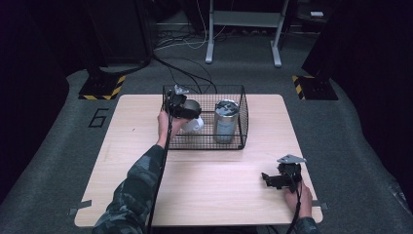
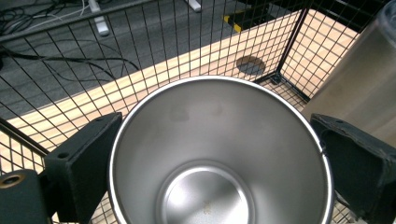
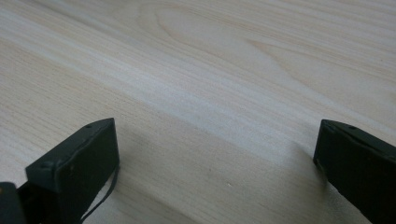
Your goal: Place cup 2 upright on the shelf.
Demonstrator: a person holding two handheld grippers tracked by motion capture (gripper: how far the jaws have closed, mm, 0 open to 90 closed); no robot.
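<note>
A black wire basket stands at the far middle of the wooden table. My left gripper reaches into its left half, shut on a steel cup. In the left gripper view the cup's open mouth sits between the two jaws, which press on its rim from either side. A tall lidded steel tumbler stands upright in the basket's right half. My right gripper lies low over the bare tabletop at the near right, open with nothing between its jaws.
A pale rounded shape lies just below the cup in the basket; I cannot tell what it is. Basket wires surround the cup. Beyond the table are floor cables, hazard-taped stand bases and a metal frame.
</note>
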